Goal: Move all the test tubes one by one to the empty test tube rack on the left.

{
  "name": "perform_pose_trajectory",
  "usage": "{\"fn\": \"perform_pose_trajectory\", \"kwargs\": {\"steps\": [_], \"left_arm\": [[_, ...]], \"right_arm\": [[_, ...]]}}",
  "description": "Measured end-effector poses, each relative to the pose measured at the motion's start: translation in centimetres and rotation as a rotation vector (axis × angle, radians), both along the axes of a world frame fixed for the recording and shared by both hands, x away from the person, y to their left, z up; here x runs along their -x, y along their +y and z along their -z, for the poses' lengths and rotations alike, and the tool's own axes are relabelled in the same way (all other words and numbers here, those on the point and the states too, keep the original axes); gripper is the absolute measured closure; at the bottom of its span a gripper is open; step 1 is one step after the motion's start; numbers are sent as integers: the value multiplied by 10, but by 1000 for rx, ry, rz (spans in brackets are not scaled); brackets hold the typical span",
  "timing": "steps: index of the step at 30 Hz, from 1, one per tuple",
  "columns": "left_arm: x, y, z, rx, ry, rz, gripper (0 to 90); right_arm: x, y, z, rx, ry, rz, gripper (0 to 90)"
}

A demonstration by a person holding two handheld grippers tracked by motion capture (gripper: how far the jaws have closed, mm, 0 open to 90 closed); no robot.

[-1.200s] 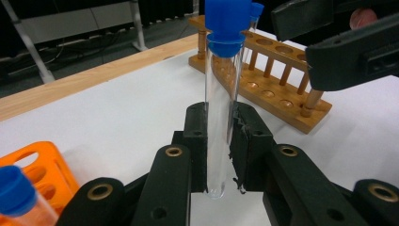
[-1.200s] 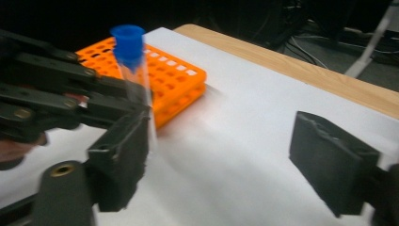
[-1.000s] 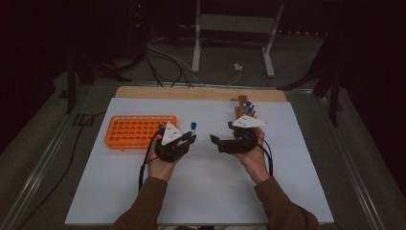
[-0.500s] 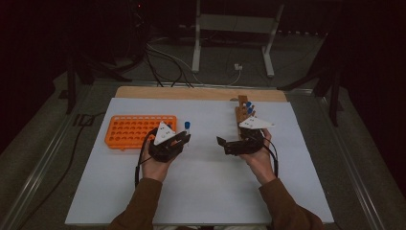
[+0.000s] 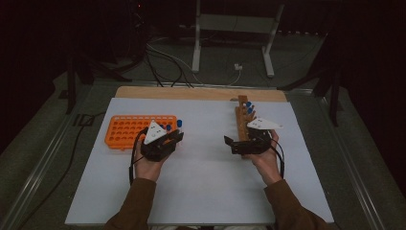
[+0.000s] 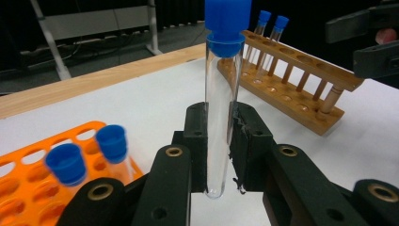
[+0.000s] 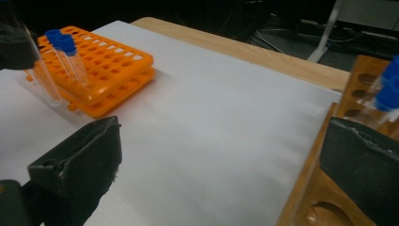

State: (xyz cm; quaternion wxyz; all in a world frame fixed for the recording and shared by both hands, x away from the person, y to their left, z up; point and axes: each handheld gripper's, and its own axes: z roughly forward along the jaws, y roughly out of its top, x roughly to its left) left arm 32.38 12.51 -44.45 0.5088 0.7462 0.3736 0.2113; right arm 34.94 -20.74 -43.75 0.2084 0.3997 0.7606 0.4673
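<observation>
Now | left gripper (image 6: 219, 141) fingers clamp test tube (image 6: 220, 117) upright | right gripper (image 7: 221, 169) fingers just spread wide, empty

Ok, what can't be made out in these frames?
- Held test tube: its cap top is cut by the left gripper view's upper edge.
- Wooden rack: the right gripper view's edge crops it, and its tubes are blurred.
- Orange rack: its holes are too small to count in the high view.

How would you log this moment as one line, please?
left gripper: shut on test tube | right gripper: open, just opened, nothing between | orange rack: two tubes | wooden rack: beside right gripper
</observation>
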Motion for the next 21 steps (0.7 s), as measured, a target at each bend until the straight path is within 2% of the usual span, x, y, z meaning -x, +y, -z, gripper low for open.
{"fn": "perform_pose_trajectory", "kwargs": {"steps": [9, 21], "left_arm": [[2, 20, -2, 7, -1, -39, 783], [1, 48, -2, 6, -10, -111, 783]], "right_arm": [[2, -15, 1, -10, -10, 33, 0], [3, -25, 0, -15, -15, 48, 0]]}}
